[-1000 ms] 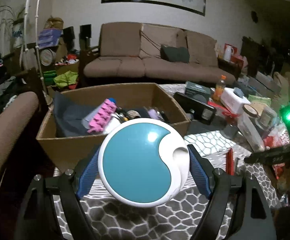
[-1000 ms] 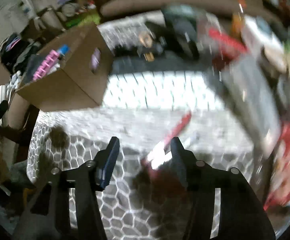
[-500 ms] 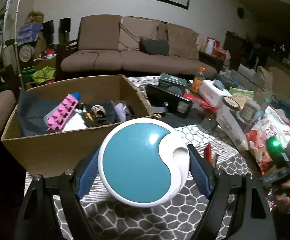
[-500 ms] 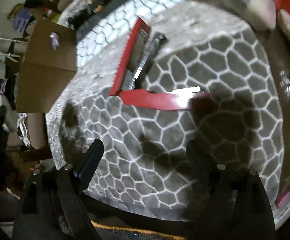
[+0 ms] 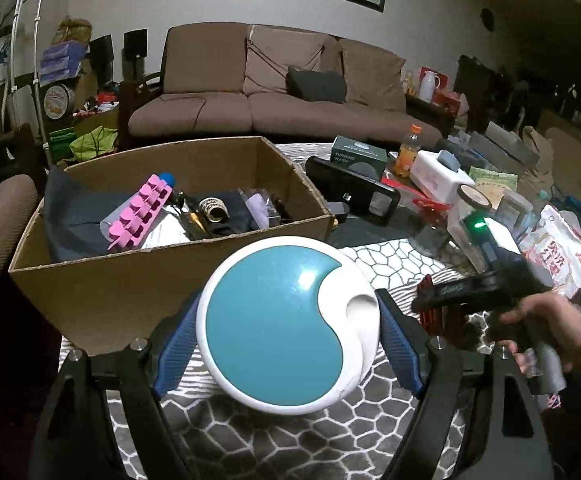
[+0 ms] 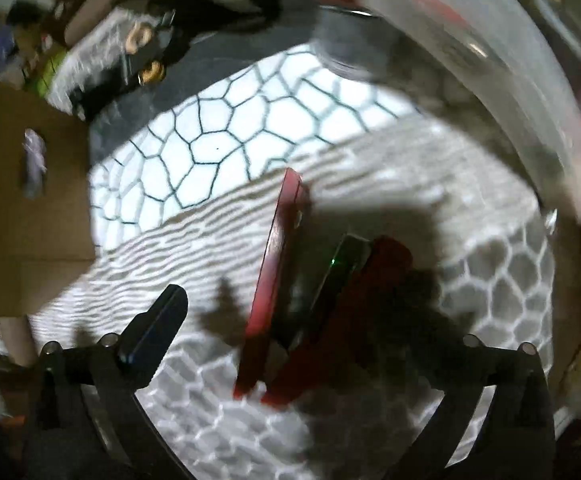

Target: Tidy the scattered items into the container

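Observation:
My left gripper [image 5: 288, 344] is shut on a round white and teal disc [image 5: 278, 328], held just in front of the cardboard box [image 5: 130, 280]. The box holds a pink moulded tray [image 5: 138, 216], dark cloth and small items. In the right wrist view, my right gripper [image 6: 298, 304] points steeply down, its jaws opening wide over an open red case [image 6: 278, 264] with a metal tool inside. The pads do not touch the case. Its right finger is lost in shadow. The left wrist view shows a hand [image 5: 550, 328] holding that gripper above the red case [image 5: 430, 308].
A hexagon-patterned cloth [image 5: 250, 440] covers the table. Behind the box lie a black speaker [image 5: 354, 192], a green carton [image 5: 358, 156], an orange bottle [image 5: 408, 148], jars [image 5: 474, 204] and a snack bag [image 5: 562, 252]. A clear plastic container [image 6: 470, 60] stands close beyond the red case. A brown couch [image 5: 274, 96] stands behind.
The right gripper has dropped down close over the red case, rolled, and its jaws have spread wide. The left gripper keeps its grip on the disc and has shifted only slightly.

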Demonstrator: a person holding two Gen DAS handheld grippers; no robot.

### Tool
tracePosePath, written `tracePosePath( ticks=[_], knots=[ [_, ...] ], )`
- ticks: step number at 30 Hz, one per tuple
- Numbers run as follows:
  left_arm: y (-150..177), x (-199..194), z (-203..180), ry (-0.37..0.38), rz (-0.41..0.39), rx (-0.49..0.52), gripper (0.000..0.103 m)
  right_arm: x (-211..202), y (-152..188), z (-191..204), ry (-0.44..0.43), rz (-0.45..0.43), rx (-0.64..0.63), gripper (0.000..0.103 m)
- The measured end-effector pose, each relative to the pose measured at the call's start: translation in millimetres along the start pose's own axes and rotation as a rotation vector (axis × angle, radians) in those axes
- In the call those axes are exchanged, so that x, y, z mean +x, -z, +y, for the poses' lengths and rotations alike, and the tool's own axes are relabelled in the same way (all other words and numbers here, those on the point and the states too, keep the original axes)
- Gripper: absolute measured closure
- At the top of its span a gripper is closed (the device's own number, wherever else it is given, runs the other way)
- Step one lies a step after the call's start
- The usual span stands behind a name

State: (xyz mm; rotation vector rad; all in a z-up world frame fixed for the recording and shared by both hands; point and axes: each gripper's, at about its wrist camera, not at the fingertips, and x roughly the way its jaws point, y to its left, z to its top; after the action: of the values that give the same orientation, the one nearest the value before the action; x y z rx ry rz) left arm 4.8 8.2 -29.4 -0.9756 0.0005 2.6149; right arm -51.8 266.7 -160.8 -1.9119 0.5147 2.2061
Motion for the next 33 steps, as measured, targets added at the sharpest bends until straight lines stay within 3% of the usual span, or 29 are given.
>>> tracePosePath(
  ticks=[2,4,5,7,11,14,19,23,28,33],
  knots=[
    [0.2,1.4,1.1,-0.001,0.005,0.001,0.021,7.9,0.3,12.8,0.068,0.004,-0.049,0.002],
    [0.4,2.6,2.1,-0.001,0.011,0.002,0.021,9.6,1.5,14.3,0.084,0.005,-0.065,0.026],
    [0.6,2.9,2.1,0.001,0.014,0.003,0.021,7.9,2.0,12.9,0.077,-0.005,-0.069,0.028],
    [0.6,2.6,1.6,0.004,0.016,0.007,0.021,4.5,2.9,10.3,0.062,-0.024,-0.076,0.044],
    [1.0,1.8,1.1,0.008,0.017,0.009,0.021,-1.4,6.8,3.8,0.02,-0.047,-0.089,0.049],
    [1.0,1.7,0.1,0.011,0.018,0.008,0.021,-14.3,13.7,-8.6,-0.116,-0.067,-0.061,0.052],
    [1.5,3.0,0.1,0.01,0.018,0.005,0.021,-67.7,36.1,-18.6,-0.276,-0.237,-0.078,0.056],
    [2.6,5.5,-2.4,0.009,0.025,0.009,0.021,-85.0,44.7,-25.6,-0.242,-0.335,-0.116,0.056],
    [2.5,6.1,-6.2,0.012,0.028,0.014,0.021,-72.6,48.2,-4.7,-0.139,-0.378,-0.225,0.053],
    [2.4,3.5,-4.9,0.016,0.021,0.01,0.021,-74.4,44.9,7.3,-0.097,-0.39,-0.294,0.054]
  ],
)
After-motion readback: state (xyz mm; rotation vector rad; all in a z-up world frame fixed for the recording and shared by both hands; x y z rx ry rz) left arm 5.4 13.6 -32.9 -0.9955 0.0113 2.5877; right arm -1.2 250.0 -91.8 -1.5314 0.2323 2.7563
